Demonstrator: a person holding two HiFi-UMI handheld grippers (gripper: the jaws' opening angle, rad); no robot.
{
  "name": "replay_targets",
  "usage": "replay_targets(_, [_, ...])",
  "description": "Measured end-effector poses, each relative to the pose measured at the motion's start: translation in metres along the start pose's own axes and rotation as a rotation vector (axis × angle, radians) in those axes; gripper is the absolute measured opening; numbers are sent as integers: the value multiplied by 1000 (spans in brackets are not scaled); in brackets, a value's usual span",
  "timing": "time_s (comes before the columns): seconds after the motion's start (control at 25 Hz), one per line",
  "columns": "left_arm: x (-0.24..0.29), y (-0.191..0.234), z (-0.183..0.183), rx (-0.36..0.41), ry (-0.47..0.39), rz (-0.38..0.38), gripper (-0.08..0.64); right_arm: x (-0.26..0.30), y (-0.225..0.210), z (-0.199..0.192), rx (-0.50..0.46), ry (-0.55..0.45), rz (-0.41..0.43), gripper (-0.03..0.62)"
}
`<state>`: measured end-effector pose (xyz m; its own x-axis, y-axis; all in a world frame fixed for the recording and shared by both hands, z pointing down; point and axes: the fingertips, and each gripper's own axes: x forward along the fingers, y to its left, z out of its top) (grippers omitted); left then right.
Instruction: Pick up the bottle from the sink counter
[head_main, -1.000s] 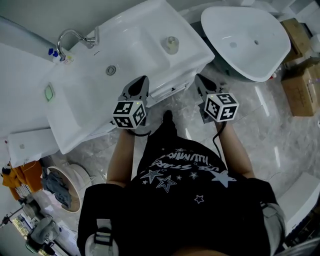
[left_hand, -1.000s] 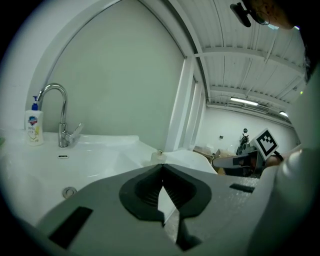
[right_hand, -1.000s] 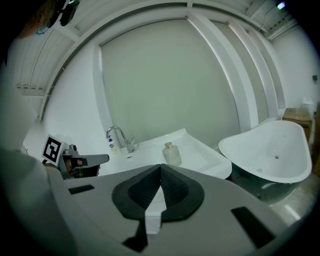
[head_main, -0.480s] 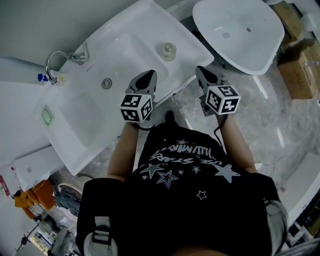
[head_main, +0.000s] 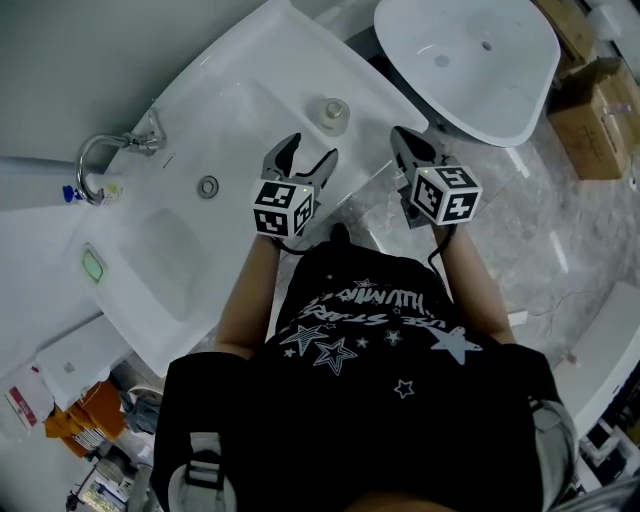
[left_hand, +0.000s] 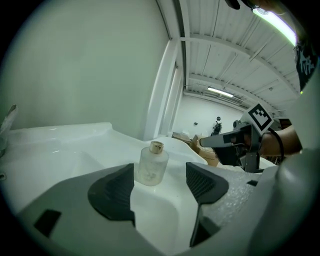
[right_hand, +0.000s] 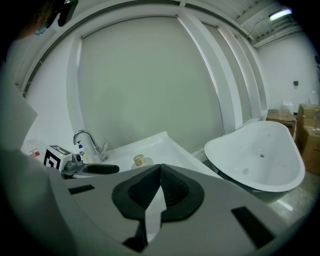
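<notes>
Bottle (left_hand: 151, 165): a squat, frosted, round-bodied flask with a gold cap (left_hand: 157, 146), standing upright directly ahead of the left gripper (left_hand: 160, 186), on the flat deck beyond its jaw tips.

1. Sink counter (head_main: 250, 105). White, glossy and hard. The deck runs forward from the left gripper. The recessed basin (head_main: 170, 240) and the faucet (head_main: 110, 150) lie off to that gripper's left.
2. Tub (head_main: 470, 60). White, freestanding, ahead of the right gripper (head_main: 405, 142) and apart from the counter. It has no part in the task.
3. Left gripper. The jaws have just been opening and now stand wide. The bottle shows in the gap, nearer the left pad, but it stands farther out than the pads, so nothing is gripped.
4. Right gripper. The jaws are closed together with nothing between them. It is held alongside the left gripper, off the counter's edge.
5. Handling, as a judgement. The body looks like glass: rigid, breakable and smooth enough to slip. Its weight is probably modest. The level of its contents cannot be read.
6. Grip point. Take hold across the middle of the round body, below the shoulder. Avoid the cap, which is narrow and may come loose. Close gently, and keep the bottle upright when lifting it.
</notes>
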<state>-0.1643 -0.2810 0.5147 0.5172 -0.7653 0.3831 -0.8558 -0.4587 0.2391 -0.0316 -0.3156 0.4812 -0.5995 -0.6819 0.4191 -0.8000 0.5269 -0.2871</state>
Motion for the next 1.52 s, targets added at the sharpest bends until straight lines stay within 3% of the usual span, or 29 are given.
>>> replay_targets(0.56, [69, 19, -10, 103, 75, -20, 348, 17, -10, -11, 32, 28, -43, 6])
replay_targets(1.08, [98, 13, -7, 182, 58, -30, 349, 20, -20, -16, 53, 29, -59, 6])
replay_targets(1.52, [116, 14, -3, 212, 94, -20, 348, 15, -33, -15, 58, 29, -78, 6])
